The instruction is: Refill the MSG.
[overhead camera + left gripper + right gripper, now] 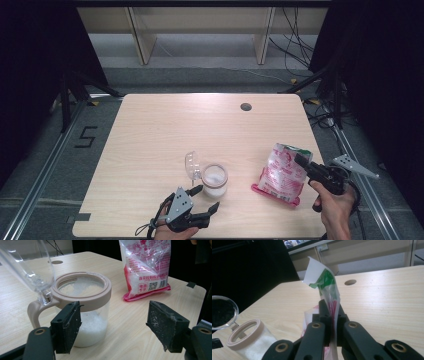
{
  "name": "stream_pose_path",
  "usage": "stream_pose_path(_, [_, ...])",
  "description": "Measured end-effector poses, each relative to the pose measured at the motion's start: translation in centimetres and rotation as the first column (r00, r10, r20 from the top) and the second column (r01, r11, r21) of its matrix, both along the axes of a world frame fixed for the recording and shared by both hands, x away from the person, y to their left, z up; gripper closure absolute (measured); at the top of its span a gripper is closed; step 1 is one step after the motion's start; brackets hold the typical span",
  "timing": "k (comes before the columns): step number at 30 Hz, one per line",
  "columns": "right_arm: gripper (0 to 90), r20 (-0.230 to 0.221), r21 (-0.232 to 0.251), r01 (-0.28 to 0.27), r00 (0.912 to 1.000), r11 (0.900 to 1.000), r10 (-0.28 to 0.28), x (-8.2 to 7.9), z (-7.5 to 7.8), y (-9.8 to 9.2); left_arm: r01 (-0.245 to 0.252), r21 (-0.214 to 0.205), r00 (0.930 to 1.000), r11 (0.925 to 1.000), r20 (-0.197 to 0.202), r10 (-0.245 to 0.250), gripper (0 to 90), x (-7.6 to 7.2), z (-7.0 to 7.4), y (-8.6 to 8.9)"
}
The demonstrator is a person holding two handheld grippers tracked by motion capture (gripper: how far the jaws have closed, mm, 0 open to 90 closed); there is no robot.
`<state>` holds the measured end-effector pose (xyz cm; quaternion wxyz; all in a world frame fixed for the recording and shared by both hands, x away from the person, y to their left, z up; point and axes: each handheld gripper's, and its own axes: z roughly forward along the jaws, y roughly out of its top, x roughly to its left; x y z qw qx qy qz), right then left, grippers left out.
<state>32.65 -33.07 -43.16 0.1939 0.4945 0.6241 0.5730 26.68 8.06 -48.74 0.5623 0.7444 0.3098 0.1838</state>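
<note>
A clear jar [214, 180] with a beige rim and handle holds white granules near the table's front middle. Its clear hinged lid [192, 165] stands tipped open at the jar's left. In the left gripper view the jar [85, 305] sits just beyond my left gripper [115, 327], which is open with nothing between its jaws. My left gripper [205, 197] is just in front of the jar. A red and white plastic bag [282, 172] of white granules stands at the right. My right gripper [301, 161] is shut on the bag's upper edge [329, 296].
A round cable hole [245, 106] lies near the table's far edge. Bare wood stretches across the far half of the table [200, 125]. Black curtains, metal rails and cables surround the table, with wooden furniture legs behind it.
</note>
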Motion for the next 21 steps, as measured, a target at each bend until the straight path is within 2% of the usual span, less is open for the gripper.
stream_pose_path(2, [90.0,-0.01,-0.003,-0.003,0.9999,1.0,0.003,0.0,-0.2,-0.2,0.0,-0.002,1.0,1.0,-0.007,0.0,26.8,0.0,-0.1,0.2])
stream_pose_path(3, [89.7,-0.008,0.015,0.002,1.0,0.9999,-0.002,0.1,-0.6,-0.3,-0.01,-0.008,0.9997,0.9999,-0.022,0.01,26.8,-0.1,-0.2,0.4])
stream_pose_path(4, [89.8,-0.001,0.0,0.011,0.9999,0.9999,-0.011,0.2,-0.9,-0.4,-0.001,-0.011,1.0,0.9999,-0.005,0.001,26.8,0.1,-0.3,0.5])
stream_pose_path(5, [89.8,-0.001,0.0,0.011,0.9999,0.9999,-0.011,0.2,-0.9,-0.4,-0.001,-0.011,1.0,0.9999,-0.005,0.001,26.8,0.1,-0.3,0.5])
stream_pose_path(6, [89.7,-0.044,-0.011,0.022,0.9988,0.9997,-0.022,0.1,-0.9,-0.6,-0.014,0.003,0.9997,0.9999,-0.017,0.014,26.8,0.0,-0.2,0.9])
stream_pose_path(8, [89.5,-0.036,-0.025,0.028,0.999,0.9993,-0.028,0.2,-1.2,-0.8,-0.01,-0.008,0.9999,0.9999,-0.008,0.01,26.8,0.1,-0.2,0.9])
stream_pose_path(9, [89.4,-0.043,-0.039,0.033,0.9984,0.9987,-0.035,0.1,-1.3,-0.9,-0.018,0.009,0.9998,0.9998,-0.008,0.018,26.7,0.1,-0.1,1.3])
stream_pose_path(10, [89.4,-0.043,-0.039,0.033,0.9984,0.9987,-0.035,0.1,-1.3,-0.9,-0.018,0.009,0.9998,0.9998,-0.008,0.018,26.7,0.1,-0.1,1.3])
stream_pose_path(11, [89.2,-0.04,-0.01,0.031,0.9987,0.9995,-0.032,0.1,-1.5,-0.8,-0.024,-0.004,0.9996,0.9997,-0.017,0.024,26.7,0.1,-0.2,1.6])
stream_pose_path(12, [89.0,-0.041,-0.035,0.046,0.9981,0.9983,-0.047,0.2,-1.5,-0.9,-0.032,-0.01,0.9991,0.9994,-0.027,0.032,26.6,0.1,-0.2,1.7])
stream_pose_path(13, [89.0,-0.041,-0.035,0.046,0.9981,0.9983,-0.047,0.2,-1.5,-0.9,-0.032,-0.01,0.9991,0.9994,-0.027,0.032,26.6,0.1,-0.2,1.7])
stream_pose_path(14, [88.4,-0.042,-0.045,0.039,0.9983,0.9982,-0.041,0.1,-1.6,-1.0,-0.033,0.01,0.9994,0.9994,-0.015,0.033,26.6,0.2,-0.1,2.0])
stream_pose_path(15, [86.8,-0.051,-0.059,0.037,0.9979,0.9976,-0.04,0.1,-1.7,-1.1,-0.057,-0.001,0.9976,0.9984,-0.039,0.057,26.6,0.1,-0.2,2.1])
stream_pose_path(17, [85.3,-0.06,-0.065,0.044,0.9971,0.9969,-0.048,0.0,-1.8,-1.2,-0.054,-0.011,0.9978,0.9985,-0.038,0.054,26.6,0.2,-0.3,2.1])
stream_pose_path(18, [83.8,-0.064,-0.064,0.065,0.9955,0.9958,-0.069,-0.1,-1.9,-1.1,-0.059,-0.012,0.9976,0.9982,-0.037,0.059,26.6,0.4,-0.4,2.2])
stream_pose_path(19, [82.2,-0.054,-0.07,0.041,0.9975,0.9967,-0.045,-0.1,-2.0,-1.4,-0.061,-0.007,0.9972,0.9981,-0.044,0.061,26.6,0.3,-0.4,2.3])
stream_pose_path(20, [81.1,-0.053,-0.052,0.067,0.9962,0.9964,-0.069,-0.2,-2.1,-1.3,-0.066,-0.007,0.9966,0.9978,-0.049,0.066,26.6,0.3,-0.4,2.4])
stream_pose_path(21, [79.9,-0.055,-0.051,0.062,0.9964,0.9968,-0.065,-0.2,-2.2,-1.4,-0.066,-0.009,0.997,0.9978,-0.041,0.065,26.6,0.5,-0.5,2.5])
